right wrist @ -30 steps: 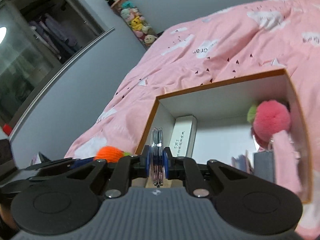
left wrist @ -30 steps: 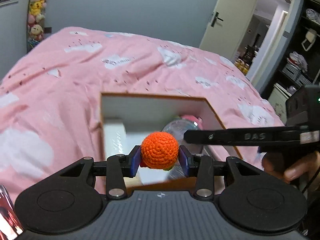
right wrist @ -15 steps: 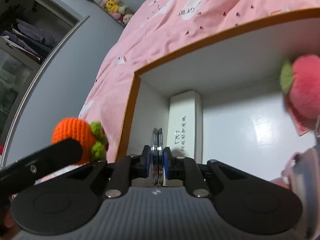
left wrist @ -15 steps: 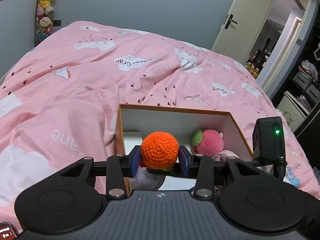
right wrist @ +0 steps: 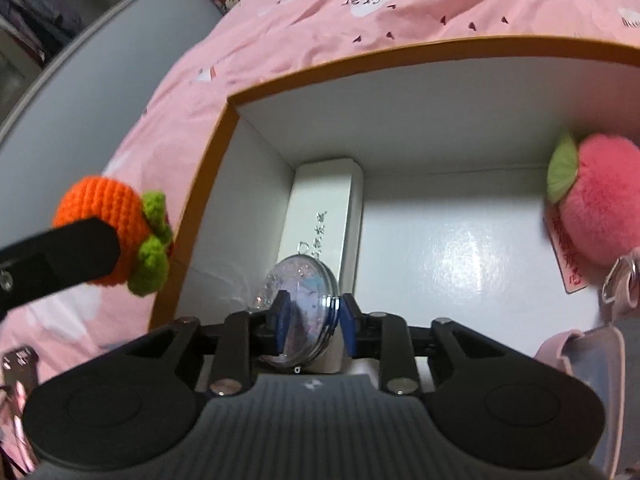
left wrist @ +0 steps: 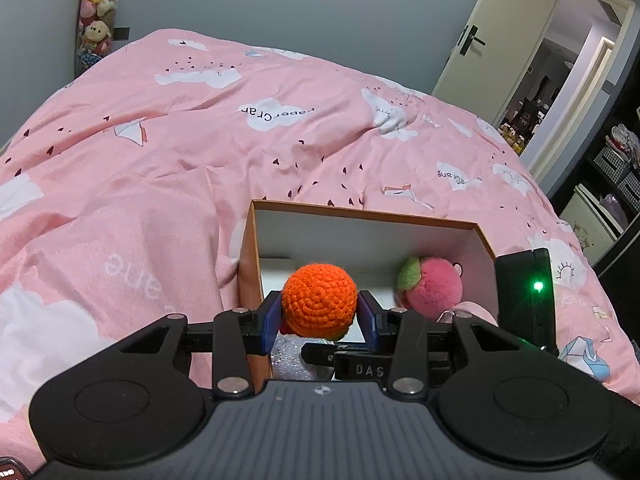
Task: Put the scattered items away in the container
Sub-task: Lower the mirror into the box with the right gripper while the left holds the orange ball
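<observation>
Orange crochet ball (left wrist: 319,299) sits pinched in my left gripper (left wrist: 319,320), above the box's (right wrist: 208,168) left edge. My right gripper (right wrist: 311,322) is spread apart around a glittery round compact (right wrist: 298,304) inside the box, near a pink plush (right wrist: 596,200).

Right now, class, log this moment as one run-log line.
left hand-held gripper: shut on orange crochet ball | right hand-held gripper: open around round glittery compact | white-lined orange box: holds pink plush peach
</observation>
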The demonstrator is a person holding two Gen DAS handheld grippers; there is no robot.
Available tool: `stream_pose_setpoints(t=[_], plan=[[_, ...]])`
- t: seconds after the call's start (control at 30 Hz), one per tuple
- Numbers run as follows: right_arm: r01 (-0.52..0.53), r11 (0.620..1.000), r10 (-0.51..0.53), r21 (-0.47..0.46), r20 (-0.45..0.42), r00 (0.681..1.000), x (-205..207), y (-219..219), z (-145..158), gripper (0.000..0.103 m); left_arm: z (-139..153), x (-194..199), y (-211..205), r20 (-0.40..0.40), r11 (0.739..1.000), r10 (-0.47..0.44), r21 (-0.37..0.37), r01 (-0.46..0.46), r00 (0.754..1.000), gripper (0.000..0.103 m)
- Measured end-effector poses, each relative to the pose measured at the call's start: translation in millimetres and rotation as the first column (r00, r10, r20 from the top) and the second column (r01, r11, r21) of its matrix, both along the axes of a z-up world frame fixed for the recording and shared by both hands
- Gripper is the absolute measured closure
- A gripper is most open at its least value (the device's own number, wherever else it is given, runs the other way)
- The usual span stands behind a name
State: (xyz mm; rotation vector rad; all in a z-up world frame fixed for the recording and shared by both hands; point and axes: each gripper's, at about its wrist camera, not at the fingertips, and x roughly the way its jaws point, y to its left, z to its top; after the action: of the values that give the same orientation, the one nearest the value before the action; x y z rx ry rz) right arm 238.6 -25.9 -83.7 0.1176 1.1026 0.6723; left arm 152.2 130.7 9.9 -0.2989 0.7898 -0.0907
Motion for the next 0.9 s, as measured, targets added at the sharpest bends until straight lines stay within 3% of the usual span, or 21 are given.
stream_pose_setpoints(t=[0.33, 0.7, 0.9], plan=[[-0.054, 0.995, 0.061, -0.089, 0.079, 0.995, -7, 7, 7, 0.065, 2, -1, 2, 0.002, 1.000, 0.014, -0.001, -0.014, 1.000, 0.057], [-0.056, 0.997, 0.059, -0.052, 0.057, 0.997, -2, 6, 8, 0.067, 1, 0, 2, -0.006, 1.000, 0.012, 0.003, -0.012, 1.000, 0.057], [-0.033, 0.999, 0.030, 0.022, 0.117, 0.993, -11, -22, 39, 0.067, 5, 0, -6, -0.005, 1.000, -0.009, 0.009, 0.009, 1.000, 0.057]])
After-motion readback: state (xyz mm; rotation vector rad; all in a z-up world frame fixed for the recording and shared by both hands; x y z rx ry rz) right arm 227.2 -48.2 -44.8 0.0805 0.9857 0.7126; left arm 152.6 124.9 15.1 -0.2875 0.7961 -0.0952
